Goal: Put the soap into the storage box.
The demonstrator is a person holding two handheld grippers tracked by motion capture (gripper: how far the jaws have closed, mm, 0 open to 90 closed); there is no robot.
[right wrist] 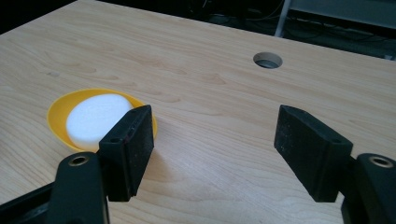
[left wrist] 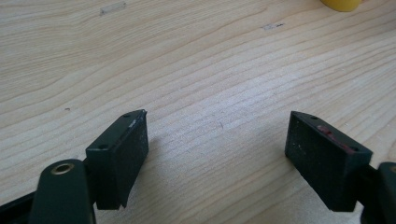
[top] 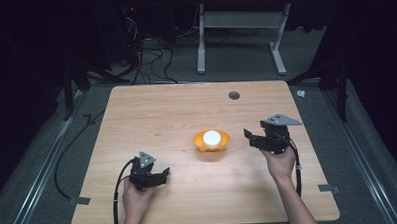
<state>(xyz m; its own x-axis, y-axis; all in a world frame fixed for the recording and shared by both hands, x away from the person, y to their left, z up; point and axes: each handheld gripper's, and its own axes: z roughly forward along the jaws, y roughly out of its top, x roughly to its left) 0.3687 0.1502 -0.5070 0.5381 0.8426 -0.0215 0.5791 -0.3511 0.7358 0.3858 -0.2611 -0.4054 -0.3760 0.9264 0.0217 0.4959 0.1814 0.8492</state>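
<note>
The bench [top: 151, 113] carried a single set of items, placed near its centre within easy reach of both hands, which suggests a deliberate central staging. A round cable hole [top: 234, 95] sat toward the far edge, well apart from the work.

The yellow bowl [top: 200, 142] stood upright between the two grippers, nearer the right one. A white round piece [top: 212, 137] lay inside it, resting on the bowl's floor; its material could not be confirmed.

The right gripper [top: 248, 136] was held above the bench just right of the bowl, pointing left toward it, jaws spread wide and holding nothing; this reads as a stance ready for an approach. The left gripper [top: 164, 171] sat low at the near left, jaws likewise apart and empty over bare wood, judged to be standing by.
</note>
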